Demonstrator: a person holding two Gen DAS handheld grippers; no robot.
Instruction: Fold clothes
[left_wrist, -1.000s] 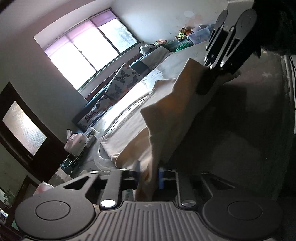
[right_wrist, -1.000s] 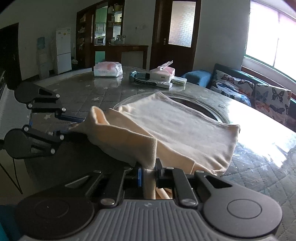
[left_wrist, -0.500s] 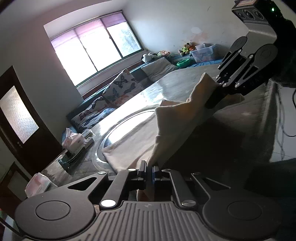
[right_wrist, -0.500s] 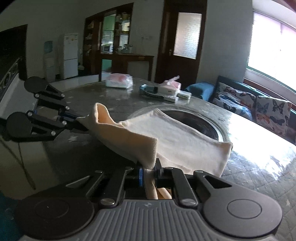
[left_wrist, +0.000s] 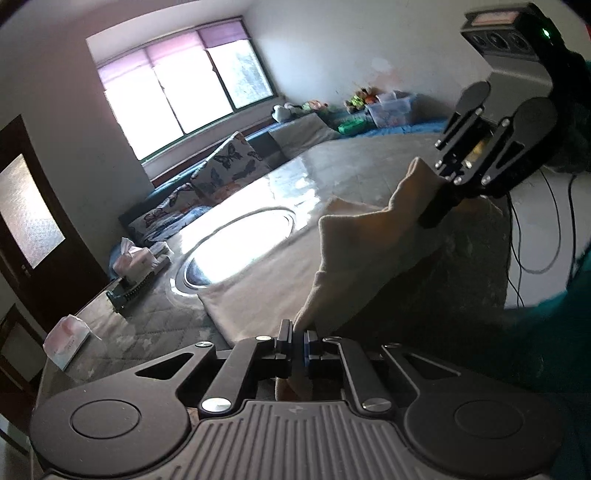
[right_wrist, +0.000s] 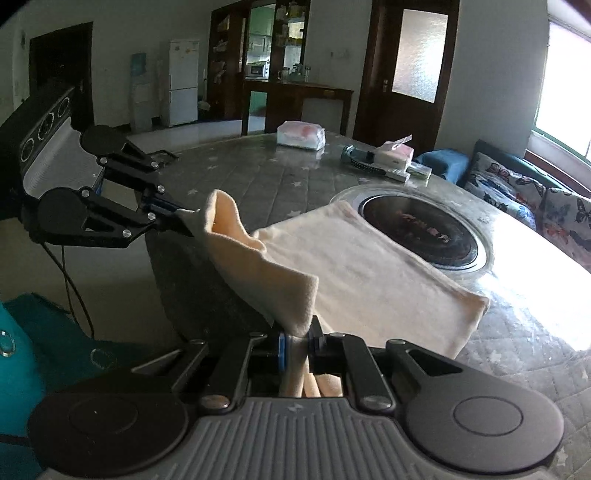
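A cream cloth (right_wrist: 362, 273) lies on the round grey table (right_wrist: 266, 184), its near edge lifted. My left gripper (left_wrist: 298, 341) is shut on one near corner of the cloth (left_wrist: 354, 251). My right gripper (right_wrist: 297, 341) is shut on the other near corner. The lifted edge hangs slack between them at the table's near rim. In the right wrist view the left gripper (right_wrist: 184, 221) shows at left, pinching its corner. In the left wrist view the right gripper (left_wrist: 439, 206) shows at upper right, holding its corner.
A round dark inset (right_wrist: 424, 229) sits in the table's middle, just beyond the cloth. Tissue packs (right_wrist: 301, 134), a tissue box (right_wrist: 395, 153) and a brush (right_wrist: 360, 162) lie at the far side. A butterfly-print sofa (right_wrist: 524, 192) stands beyond the table. Cables (left_wrist: 535, 236) hang off the near edge.
Both grippers have drawn back toward the table's near rim with the cloth's corners held. The cloth has slid off most of the round inset, and the lifted edge has slackened.
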